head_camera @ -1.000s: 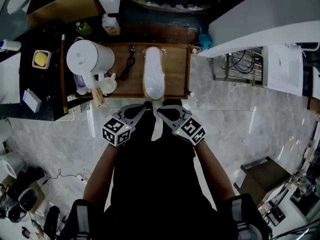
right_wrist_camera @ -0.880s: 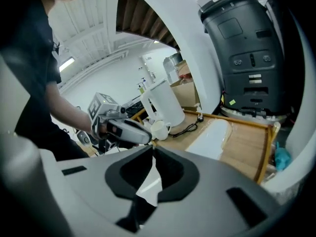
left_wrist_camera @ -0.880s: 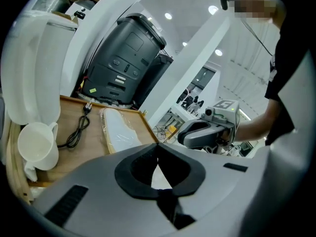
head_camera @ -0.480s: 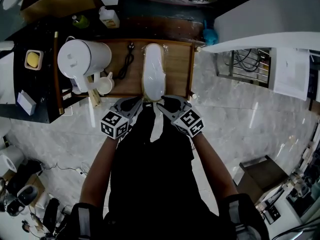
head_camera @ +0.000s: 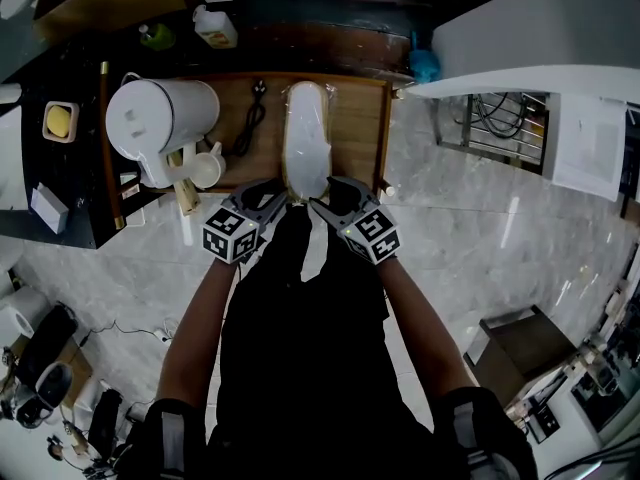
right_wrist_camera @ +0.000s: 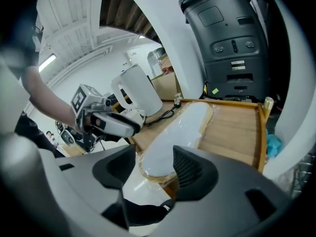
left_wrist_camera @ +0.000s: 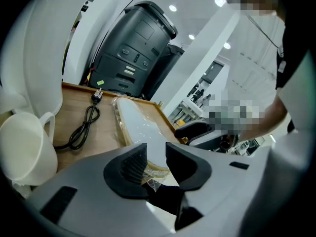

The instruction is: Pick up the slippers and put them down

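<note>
Nearest the person, both grippers are meeting at the near rim of the wooden tray [head_camera: 358, 133]. The left gripper [head_camera: 277, 193] is standing at the tray's near left. Its jaws have just been opening and are now parted, with the heel edge of the plastic-wrapped white slippers [head_camera: 305, 138] and a loose corner of wrap showing in the gap, unclamped. The right gripper [head_camera: 325, 194], beside it at the tray's near right, has also just been opening. Its jaws are standing wider, framing the same heel end without pressing on it.

The slippers are lying lengthwise along the tray's middle, heel at the near rim and toe toward the far rim. A black power cord [head_camera: 250, 123] is lying on the tray's left part. A white mug [head_camera: 208, 168] and a white electric kettle [head_camera: 160, 118] are standing at the tray's left edge. Beyond the tray's far left corner, a white bottle [head_camera: 217, 26] is standing.
</note>
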The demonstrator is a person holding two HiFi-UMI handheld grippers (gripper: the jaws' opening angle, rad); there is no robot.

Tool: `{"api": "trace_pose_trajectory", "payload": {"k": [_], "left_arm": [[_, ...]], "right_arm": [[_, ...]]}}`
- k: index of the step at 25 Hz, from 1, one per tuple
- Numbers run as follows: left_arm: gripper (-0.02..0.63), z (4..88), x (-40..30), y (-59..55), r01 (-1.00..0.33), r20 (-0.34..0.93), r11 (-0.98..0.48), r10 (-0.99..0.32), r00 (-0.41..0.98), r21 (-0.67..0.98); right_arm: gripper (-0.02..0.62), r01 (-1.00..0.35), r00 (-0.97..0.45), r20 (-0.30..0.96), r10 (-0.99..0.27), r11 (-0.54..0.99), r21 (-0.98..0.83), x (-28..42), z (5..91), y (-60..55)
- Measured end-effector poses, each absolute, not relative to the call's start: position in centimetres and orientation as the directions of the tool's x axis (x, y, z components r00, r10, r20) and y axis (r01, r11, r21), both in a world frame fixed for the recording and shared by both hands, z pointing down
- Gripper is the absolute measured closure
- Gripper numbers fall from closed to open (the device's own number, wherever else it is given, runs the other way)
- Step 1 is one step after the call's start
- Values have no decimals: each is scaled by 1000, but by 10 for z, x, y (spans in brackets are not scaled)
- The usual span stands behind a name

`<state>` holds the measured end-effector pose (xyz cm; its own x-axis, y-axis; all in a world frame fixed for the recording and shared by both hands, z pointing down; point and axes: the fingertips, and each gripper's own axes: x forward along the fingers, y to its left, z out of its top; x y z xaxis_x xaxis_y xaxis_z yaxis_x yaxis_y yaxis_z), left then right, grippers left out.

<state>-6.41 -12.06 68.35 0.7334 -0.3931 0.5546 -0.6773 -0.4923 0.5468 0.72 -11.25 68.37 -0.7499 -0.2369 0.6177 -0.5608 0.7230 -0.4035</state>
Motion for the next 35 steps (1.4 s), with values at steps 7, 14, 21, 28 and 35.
{"api": "trace_pose_trajectory", "payload": {"k": [7, 14, 21, 28, 35], "left_arm": [[417, 700, -62, -125, -673, 566, -464, -367, 738, 577], [331, 716, -59, -130, -676, 578, -474, -358, 733, 564], [305, 732, -52, -135, -676, 607, -444, -311, 732, 588], [305, 743, -49, -133, -688, 647, -409, -258, 717, 600], [305, 751, -48, -133, -702, 686, -383, -204, 699, 601]], "right_arm": [[305, -619, -734, 613, -292, 659, -427, 11, 698, -133], [230, -634, -723, 635, -273, 626, -454, 10, 717, -139], [218, -635, -734, 635, -243, 579, -512, 11, 722, -148], [218, -659, -716, 662, -221, 526, -538, 11, 733, -151], [235, -649, -720, 672, -175, 513, -562, 11, 743, -147]]}}
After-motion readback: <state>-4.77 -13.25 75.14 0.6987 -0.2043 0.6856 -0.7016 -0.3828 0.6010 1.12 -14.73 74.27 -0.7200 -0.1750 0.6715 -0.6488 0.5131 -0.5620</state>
